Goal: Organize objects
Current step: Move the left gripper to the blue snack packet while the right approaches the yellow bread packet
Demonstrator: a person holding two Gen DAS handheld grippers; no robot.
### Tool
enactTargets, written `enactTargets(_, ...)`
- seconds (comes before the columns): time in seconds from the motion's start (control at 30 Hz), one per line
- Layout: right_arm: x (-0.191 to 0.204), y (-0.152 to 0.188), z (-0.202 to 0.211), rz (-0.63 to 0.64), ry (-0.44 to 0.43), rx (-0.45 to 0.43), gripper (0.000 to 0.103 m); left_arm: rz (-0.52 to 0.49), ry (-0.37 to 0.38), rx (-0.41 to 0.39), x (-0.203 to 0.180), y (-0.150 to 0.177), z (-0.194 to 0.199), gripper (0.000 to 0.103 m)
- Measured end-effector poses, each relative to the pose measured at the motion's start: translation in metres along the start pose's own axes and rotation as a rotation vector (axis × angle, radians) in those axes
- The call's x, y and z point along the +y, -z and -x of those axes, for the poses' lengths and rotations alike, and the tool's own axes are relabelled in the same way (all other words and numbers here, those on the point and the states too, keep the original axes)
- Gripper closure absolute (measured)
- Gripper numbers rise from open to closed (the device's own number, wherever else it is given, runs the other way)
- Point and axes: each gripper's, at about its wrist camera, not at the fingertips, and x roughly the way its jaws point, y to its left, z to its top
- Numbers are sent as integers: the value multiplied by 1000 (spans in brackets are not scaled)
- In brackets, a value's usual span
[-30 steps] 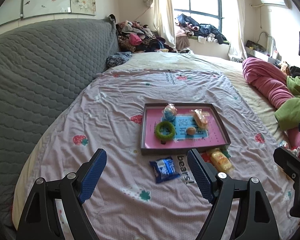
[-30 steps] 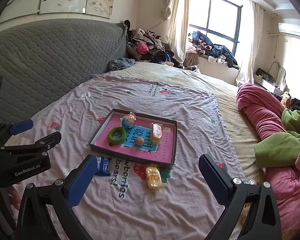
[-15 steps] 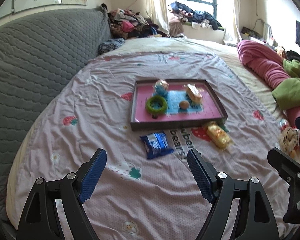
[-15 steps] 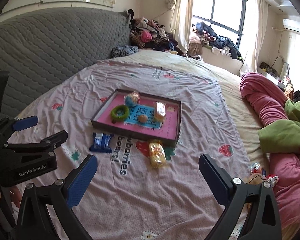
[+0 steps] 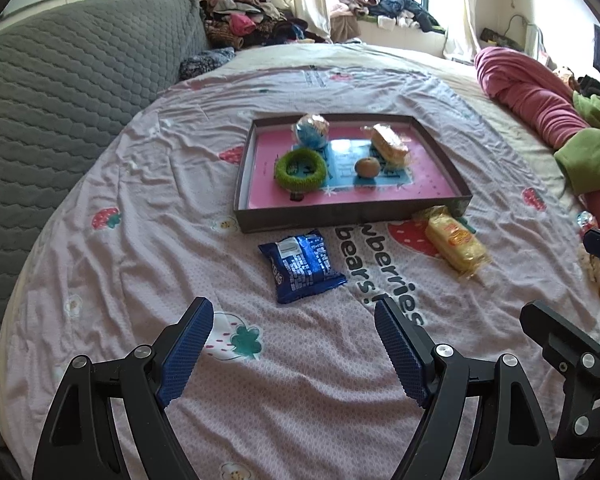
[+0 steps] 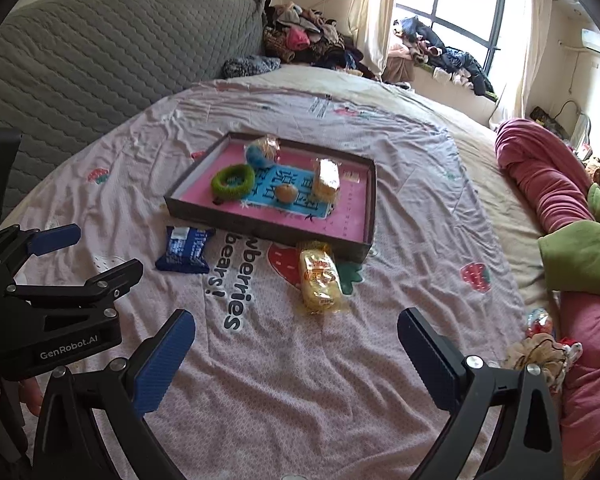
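Note:
A dark tray (image 5: 340,214) (image 6: 260,230) with a pink floor sits on the bedspread. In it lie a green ring (image 5: 300,168) (image 6: 233,182), a blue wrapped ball (image 5: 311,131), a small orange fruit (image 5: 367,167) (image 6: 286,193) and a wrapped cake (image 5: 390,146) (image 6: 326,179). A blue snack packet (image 5: 302,266) (image 6: 186,249) and a yellow wrapped cake (image 5: 456,245) (image 6: 319,280) lie in front of the tray. My left gripper (image 5: 294,350) is open and empty, just short of the blue packet. My right gripper (image 6: 296,354) is open and empty, just short of the yellow cake.
A grey quilted headboard (image 5: 60,92) runs along the left. Rolled pink and green bedding (image 6: 560,200) lies at the right. A small scrunchie-like bundle (image 6: 540,352) sits by the bedding. Clothes are piled by the window (image 6: 308,36).
Both grippers have moved forward and lower toward the bedspread. The blue packet and the yellow cake now sit closer to the fingers. No object has moved.

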Motion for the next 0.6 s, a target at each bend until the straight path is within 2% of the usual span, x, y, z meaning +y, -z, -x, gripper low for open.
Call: enactTargets(0.6,-6,-3,-75,-12,-11,78,1,14,2,67,2,-10,-72,19)
